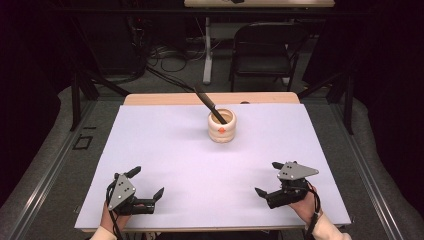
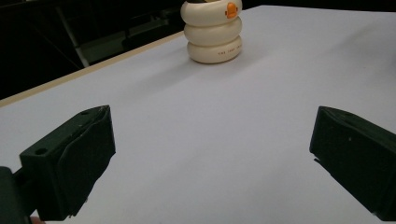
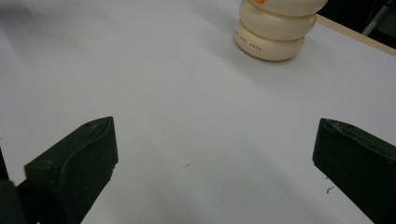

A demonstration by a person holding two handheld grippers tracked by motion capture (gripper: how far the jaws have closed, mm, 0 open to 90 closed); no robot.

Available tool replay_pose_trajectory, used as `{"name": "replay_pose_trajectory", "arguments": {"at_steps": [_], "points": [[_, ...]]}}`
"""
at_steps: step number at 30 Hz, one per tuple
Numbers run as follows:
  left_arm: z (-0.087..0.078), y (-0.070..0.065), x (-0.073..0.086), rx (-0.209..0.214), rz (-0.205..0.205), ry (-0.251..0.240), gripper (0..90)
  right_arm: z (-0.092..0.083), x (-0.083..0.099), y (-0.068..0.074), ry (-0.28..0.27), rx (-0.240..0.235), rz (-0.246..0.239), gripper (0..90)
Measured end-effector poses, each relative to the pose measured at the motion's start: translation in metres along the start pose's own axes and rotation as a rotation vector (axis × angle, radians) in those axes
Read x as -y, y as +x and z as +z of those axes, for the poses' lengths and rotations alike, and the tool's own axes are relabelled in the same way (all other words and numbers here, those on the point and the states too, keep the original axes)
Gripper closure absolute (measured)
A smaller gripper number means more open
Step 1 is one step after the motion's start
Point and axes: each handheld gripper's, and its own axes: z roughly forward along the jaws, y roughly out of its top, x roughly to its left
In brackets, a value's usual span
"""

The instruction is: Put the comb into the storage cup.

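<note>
Pot (image 1: 221, 126) far on table (image 1: 165, 150), stick (image 1: 209, 104) in it.

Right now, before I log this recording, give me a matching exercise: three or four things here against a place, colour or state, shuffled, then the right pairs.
Things:
1. ribbed holder
2. black utensil
3. left gripper
4. right gripper

Descriptions:
A. leans out of the holder toward the far left
B. open, at the near left of the table
C. cream, with an orange mark
D. open, at the near right

Pairs: 1-C, 2-A, 3-B, 4-D

A cream ribbed holder (image 1: 221, 127) with an orange mark holds a black utensil (image 1: 209, 104) on a white table (image 1: 200, 165).
</note>
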Motion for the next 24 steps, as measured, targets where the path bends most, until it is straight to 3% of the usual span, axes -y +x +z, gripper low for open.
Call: {"name": "replay_pose_trajectory", "arguments": {"at_steps": [24], "points": [[0.001,0.001,0.001,-0.002,-0.004,0.007,0.3,-0.012,0.014,0.012,-0.009,0.027,0.011,0.0]]}}
